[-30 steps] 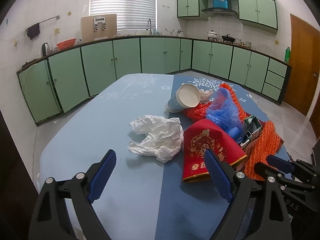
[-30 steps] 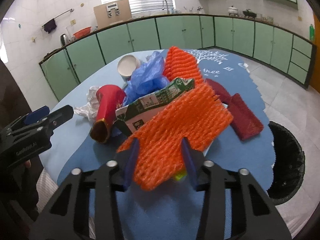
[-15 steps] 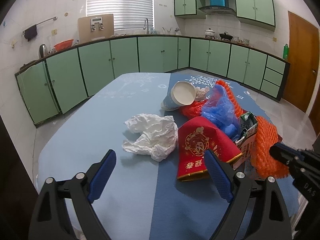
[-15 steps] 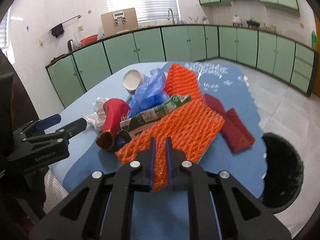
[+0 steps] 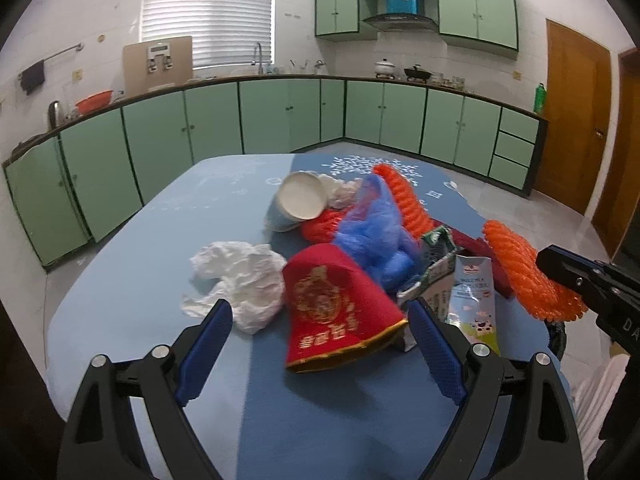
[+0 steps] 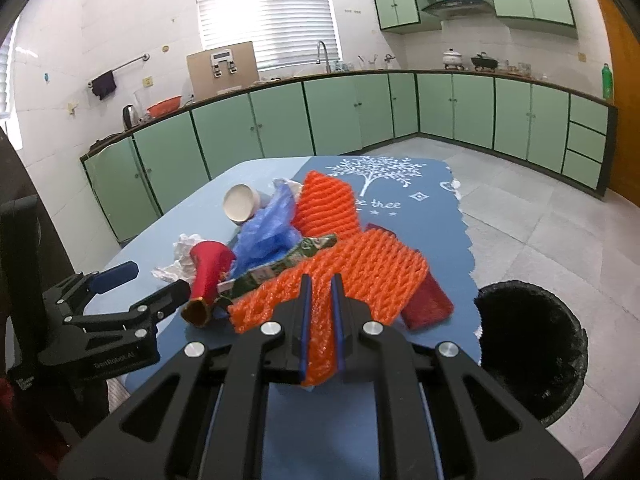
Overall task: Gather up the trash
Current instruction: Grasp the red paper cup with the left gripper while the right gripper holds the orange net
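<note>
— What does my right claw (image 6: pixel 320 300) have?
— It pinches the orange foam net (image 6: pixel 372 268), lifted over the counter (image 6: pixel 424 224).
— And my left claw (image 5: pixel 320 344)?
— Wide apart, empty, near the red paper cup (image 5: pixel 336 300).

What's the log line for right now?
right gripper: shut on orange foam net | left gripper: open, empty | bin: beside table

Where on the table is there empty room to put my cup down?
The light-blue table is bare left of the crumpled white tissue, and beyond the paper cup toward the cabinets. The middle and right are crowded with wrappers, orange foam netting and a blue bag.
</note>
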`<move>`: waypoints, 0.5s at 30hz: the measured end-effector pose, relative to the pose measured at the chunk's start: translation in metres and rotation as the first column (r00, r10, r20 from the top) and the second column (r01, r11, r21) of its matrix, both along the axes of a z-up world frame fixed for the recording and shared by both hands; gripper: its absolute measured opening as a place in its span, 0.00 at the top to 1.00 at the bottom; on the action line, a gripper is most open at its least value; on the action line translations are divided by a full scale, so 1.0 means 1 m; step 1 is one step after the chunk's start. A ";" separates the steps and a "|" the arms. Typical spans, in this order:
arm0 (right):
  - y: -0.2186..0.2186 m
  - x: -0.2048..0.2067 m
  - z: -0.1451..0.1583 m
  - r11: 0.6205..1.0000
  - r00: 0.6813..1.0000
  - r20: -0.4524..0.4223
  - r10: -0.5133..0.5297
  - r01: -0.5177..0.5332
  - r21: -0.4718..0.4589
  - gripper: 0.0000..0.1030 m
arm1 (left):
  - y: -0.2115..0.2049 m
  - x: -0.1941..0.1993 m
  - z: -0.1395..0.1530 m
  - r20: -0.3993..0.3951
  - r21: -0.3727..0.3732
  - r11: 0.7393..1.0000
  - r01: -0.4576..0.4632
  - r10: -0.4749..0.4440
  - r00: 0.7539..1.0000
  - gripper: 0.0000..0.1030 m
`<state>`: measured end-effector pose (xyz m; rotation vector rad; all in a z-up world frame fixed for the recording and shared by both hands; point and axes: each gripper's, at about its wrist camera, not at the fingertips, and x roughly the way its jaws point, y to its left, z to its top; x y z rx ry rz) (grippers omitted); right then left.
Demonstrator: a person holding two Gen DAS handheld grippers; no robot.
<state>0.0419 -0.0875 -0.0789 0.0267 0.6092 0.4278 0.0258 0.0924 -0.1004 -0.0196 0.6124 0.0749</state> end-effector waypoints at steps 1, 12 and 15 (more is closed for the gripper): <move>-0.001 0.001 -0.001 1.000 1.000 -0.004 -0.002 0.002 0.001 0.92 | -0.003 0.002 -0.002 -0.005 0.005 1.000 0.005 -0.005 1.000 0.15; -0.009 0.006 -0.005 1.000 0.999 -0.029 -0.014 0.014 0.021 0.92 | -0.016 0.017 -0.023 -0.028 0.047 0.999 -0.017 0.018 0.999 0.35; -0.009 0.007 -0.005 1.000 0.999 -0.033 -0.008 0.008 0.024 0.92 | -0.012 0.015 -0.023 -0.025 0.019 1.000 -0.003 0.003 1.000 0.54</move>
